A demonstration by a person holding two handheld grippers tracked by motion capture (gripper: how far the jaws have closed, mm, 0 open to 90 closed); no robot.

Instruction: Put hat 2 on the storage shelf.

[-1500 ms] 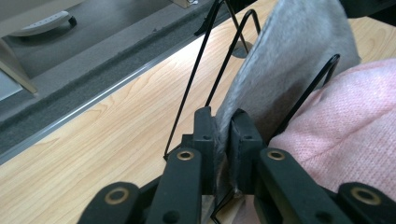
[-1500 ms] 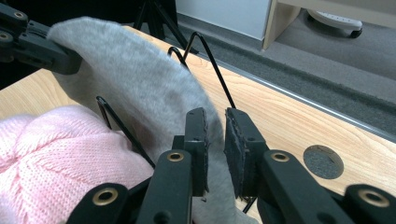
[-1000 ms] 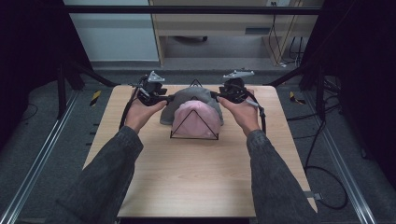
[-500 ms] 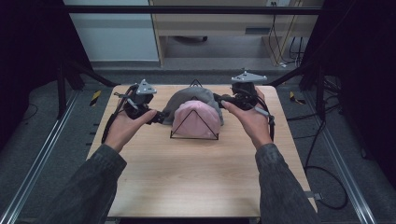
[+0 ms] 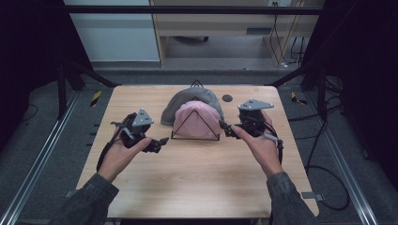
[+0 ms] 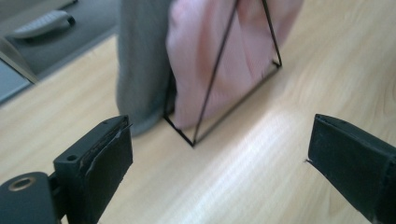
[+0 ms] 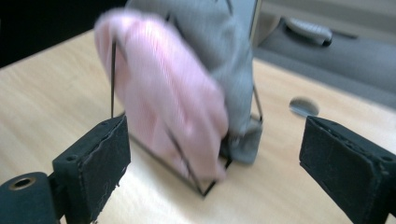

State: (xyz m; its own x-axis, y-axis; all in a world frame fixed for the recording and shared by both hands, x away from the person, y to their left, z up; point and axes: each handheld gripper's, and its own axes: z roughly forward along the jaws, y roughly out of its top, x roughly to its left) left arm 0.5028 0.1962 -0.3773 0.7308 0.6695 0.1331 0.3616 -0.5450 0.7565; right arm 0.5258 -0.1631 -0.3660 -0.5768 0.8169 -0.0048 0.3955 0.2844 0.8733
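Left claw (image 5: 162,140) held low near the rack's (image 5: 195,137) left corner, jaws wide apart, gripping nothing. Right claw (image 5: 224,127) just off the rack's right corner, jaws likewise spread and empty. Between them, mid-worktop (image 5: 197,183): a thin black wire rack with a pink hat (image 5: 197,119) draped over the front and a grey hat (image 5: 187,99) hung behind it, pressed against the pink one. Likely to go wrong from here: closing on fabric and wire together, dragging or tipping the light rack. Pinching both hats at once, since the two overlap at the sides. Pulling sideways rather than up, snagging cloth on the wire peak. Uneven tugs from either side, skewing the whole stand across the wood.
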